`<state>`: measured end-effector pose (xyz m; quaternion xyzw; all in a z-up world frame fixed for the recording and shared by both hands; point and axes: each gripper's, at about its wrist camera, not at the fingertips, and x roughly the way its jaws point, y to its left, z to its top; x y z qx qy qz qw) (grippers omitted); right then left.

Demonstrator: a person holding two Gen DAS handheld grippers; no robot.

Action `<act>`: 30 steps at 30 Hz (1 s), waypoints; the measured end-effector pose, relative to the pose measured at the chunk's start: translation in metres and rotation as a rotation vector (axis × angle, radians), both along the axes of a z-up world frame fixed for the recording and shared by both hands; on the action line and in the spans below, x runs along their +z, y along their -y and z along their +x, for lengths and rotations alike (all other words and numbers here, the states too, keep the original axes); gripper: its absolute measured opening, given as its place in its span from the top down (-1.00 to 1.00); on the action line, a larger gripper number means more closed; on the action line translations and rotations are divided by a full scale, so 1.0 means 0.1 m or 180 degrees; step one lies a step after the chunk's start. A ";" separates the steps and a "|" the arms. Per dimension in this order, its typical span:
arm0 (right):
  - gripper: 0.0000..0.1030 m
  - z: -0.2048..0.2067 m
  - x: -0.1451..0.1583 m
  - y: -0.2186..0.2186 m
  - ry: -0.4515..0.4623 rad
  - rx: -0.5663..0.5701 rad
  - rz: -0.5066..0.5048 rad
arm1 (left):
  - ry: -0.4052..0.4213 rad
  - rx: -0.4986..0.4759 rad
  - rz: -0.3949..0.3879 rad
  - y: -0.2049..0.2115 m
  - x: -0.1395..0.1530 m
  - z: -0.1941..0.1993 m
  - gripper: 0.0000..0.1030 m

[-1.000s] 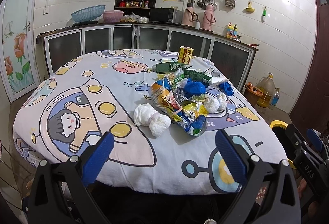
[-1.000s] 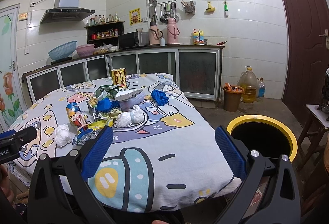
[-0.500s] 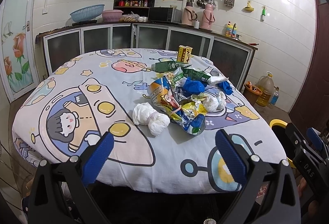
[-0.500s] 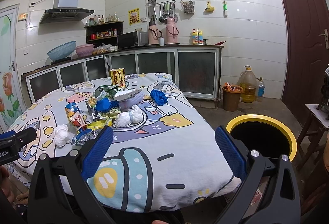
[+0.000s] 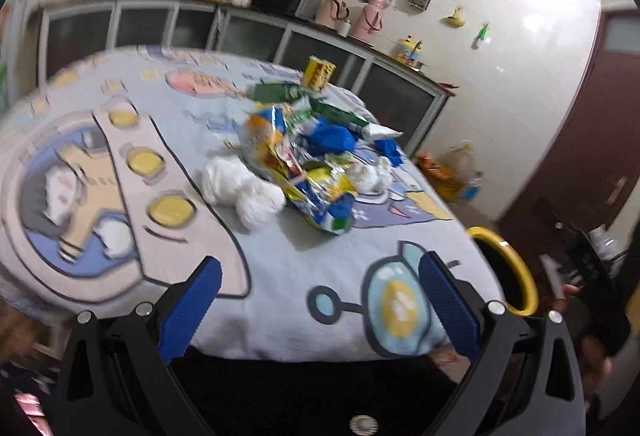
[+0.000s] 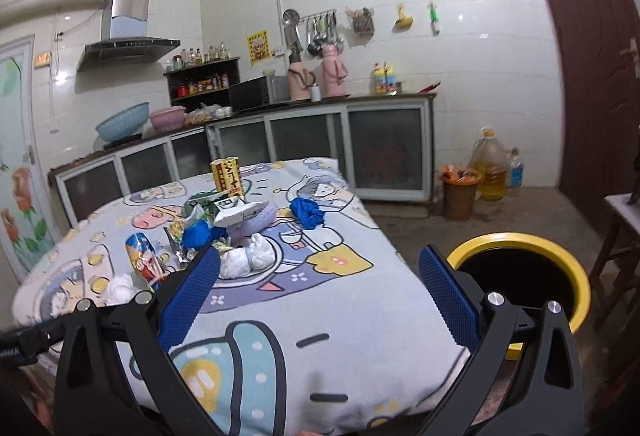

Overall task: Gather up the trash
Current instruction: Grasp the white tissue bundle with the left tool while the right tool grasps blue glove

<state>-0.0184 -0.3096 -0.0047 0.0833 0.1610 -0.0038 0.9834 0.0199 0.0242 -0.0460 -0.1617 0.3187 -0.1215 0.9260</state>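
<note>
Since a second ago both cameras have swung closer. Left gripper [image 5: 320, 300] and right gripper [image 6: 318, 298] hang empty, fingers apart. Take the nearest white wad [image 5: 240, 187] first, then probably wrappers [image 5: 304, 171]; bin [image 6: 520, 276] waits right.

left gripper [image 5: 318, 300] open, empty; trash pile [image 5: 312, 163] on table [image 5: 280, 276], blurred, possibly wrappers.

On my left gripper [image 5: 320, 306] I see black angular arms, each ending in a blue ribbed pad [image 5: 192, 306], with silver screw heads at the joints and a round silver fitting low in the middle. My right gripper [image 6: 319, 300] looks identical: black frame, blue textured fingers [image 6: 448, 300], shiny pivot screws.
</note>
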 end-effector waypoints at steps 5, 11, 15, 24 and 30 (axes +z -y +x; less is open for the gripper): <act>-0.85 0.31 -0.02 0.18 -0.0238 0.0389 0.0412 | -0.0190 0.0100 -0.0091 -0.23 -0.10 0.24 -0.85; -0.85 0.66 -0.15 0.17 -0.0604 0.0629 0.0413 | -0.0304 -0.0017 0.0349 -0.33 -0.08 0.52 -0.85; -0.85 0.96 -0.25 0.11 -0.0832 0.0816 0.0318 | -0.0291 -0.0107 0.0433 -0.39 0.04 0.64 -0.85; -0.85 1.75 -0.22 0.10 -0.0830 0.0897 -0.0255 | -0.0467 -0.0458 0.0538 -0.35 -0.02 0.93 -0.85; -0.85 2.56 -0.35 0.04 -0.1112 0.1090 -0.0464 | -0.0553 -0.0573 0.0408 -0.39 -0.05 1.14 -0.85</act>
